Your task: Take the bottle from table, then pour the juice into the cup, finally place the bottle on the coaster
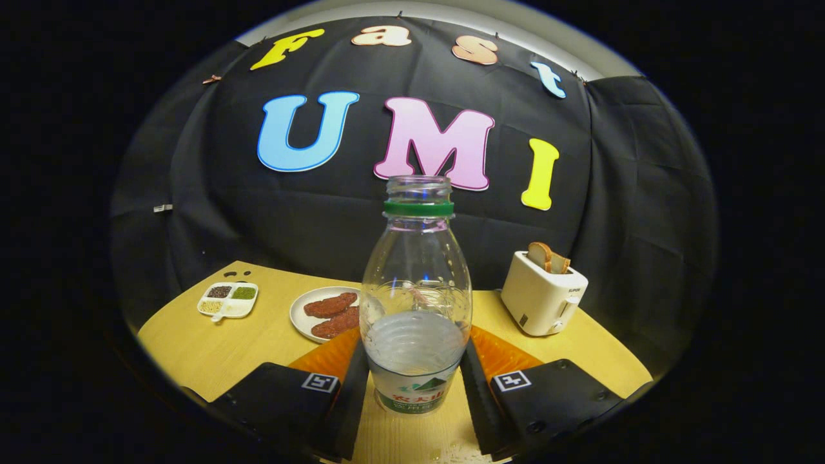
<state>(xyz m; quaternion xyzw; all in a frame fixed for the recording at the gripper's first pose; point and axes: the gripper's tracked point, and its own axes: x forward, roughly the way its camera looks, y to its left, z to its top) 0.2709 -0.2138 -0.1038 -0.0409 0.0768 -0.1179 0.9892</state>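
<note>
the bottle (pixel 414 303) stood upright on the desk (pixel 213 354) between the fingers of the tongs (pixel 414 380), uncapped and partly filled with clear liquid; both fingers seemed to press its lower body at the label, so the tongs held it; thin clear plastic, likely light, slick and easily dented; a low, moderate grip seemed wise, kept upright against spilling.

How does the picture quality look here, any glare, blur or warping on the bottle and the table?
Gripper view: strong fisheye warp bows the table edge and leans the toaster; the bottle, clamped between the fingers of the gripper, is sharp, with small glints on its clear shoulder; the plate beyond stays readable; lighting is even, dimming outward.
</note>
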